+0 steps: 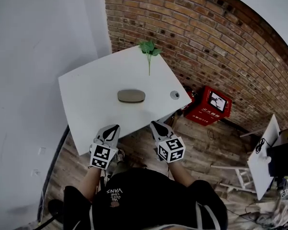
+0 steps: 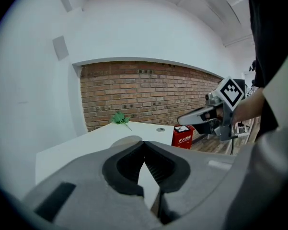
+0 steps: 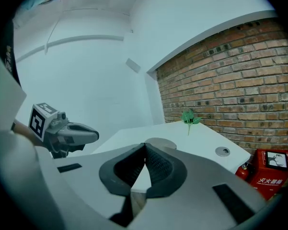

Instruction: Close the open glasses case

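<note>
Head view: the left tool (image 1: 114,128) hovers at the white tabletop's (image 1: 86,95) near edge, jaws pressed together, holding nothing. The glasses case (image 1: 131,96) lies closed mid-tabletop, apart from both tools. The right tool (image 1: 155,124), jaws likewise together and empty, hovers alongside.

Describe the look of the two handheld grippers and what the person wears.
The left gripper and right gripper match. Both have light grey bodies tapering to beak-shaped jaws with black ribbed inner pads. Each carries a white cube with black square markers at the rear. The person wears a black top with white lettering.
</note>
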A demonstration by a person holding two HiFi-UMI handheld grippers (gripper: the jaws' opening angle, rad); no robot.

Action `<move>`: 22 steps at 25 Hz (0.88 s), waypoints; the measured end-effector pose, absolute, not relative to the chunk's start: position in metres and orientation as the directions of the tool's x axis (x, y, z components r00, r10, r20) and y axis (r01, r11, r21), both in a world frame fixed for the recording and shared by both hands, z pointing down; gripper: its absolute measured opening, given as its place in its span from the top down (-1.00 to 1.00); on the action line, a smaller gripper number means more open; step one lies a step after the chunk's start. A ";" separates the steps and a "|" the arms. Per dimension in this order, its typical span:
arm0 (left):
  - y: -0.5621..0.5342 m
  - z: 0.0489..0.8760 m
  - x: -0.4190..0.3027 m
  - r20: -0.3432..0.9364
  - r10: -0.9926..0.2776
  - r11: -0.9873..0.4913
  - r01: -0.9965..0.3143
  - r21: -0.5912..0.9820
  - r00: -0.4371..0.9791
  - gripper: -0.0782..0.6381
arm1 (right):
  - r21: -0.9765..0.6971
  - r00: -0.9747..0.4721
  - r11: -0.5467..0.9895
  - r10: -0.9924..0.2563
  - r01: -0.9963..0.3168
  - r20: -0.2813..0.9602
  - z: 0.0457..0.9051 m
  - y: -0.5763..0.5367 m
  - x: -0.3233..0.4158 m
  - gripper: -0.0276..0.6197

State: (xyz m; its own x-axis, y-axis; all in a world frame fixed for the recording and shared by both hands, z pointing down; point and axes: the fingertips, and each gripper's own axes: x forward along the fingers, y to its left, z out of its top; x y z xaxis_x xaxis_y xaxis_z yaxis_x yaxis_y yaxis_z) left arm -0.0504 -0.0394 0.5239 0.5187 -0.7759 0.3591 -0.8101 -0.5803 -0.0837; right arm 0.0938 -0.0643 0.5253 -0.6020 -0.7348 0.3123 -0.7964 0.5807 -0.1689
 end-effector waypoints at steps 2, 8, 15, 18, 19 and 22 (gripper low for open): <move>-0.028 0.526 -0.051 0.362 -0.786 -0.566 -0.819 -0.096 0.501 0.76 | -0.170 -0.612 0.591 -0.728 -0.789 0.310 0.526 -0.055 0.096 0.91; 0.000 0.530 -0.056 0.346 -0.825 -0.505 -0.858 -0.093 0.448 0.76 | -0.181 -0.639 0.616 -0.704 -0.767 0.309 0.529 -0.029 0.102 0.91; 0.028 0.532 -0.052 0.336 -0.849 -0.464 -0.880 -0.101 0.408 0.76 | -0.176 -0.656 0.637 -0.683 -0.750 0.322 0.535 -0.006 0.108 0.91; 0.038 0.533 -0.048 0.336 -0.850 -0.463 -0.879 -0.110 0.406 0.76 | -0.173 -0.665 0.649 -0.671 -0.741 0.328 0.539 0.002 0.108 0.91; 0.040 0.534 -0.047 0.336 -0.851 -0.462 -0.880 -0.111 0.404 0.76 | -0.175 -0.669 0.653 -0.667 -0.737 0.329 0.540 0.004 0.108 0.91; 0.049 0.535 -0.046 0.335 -0.856 -0.451 -0.885 -0.114 0.393 0.76 | -0.172 -0.678 0.665 -0.656 -0.727 0.332 0.543 0.011 0.107 0.91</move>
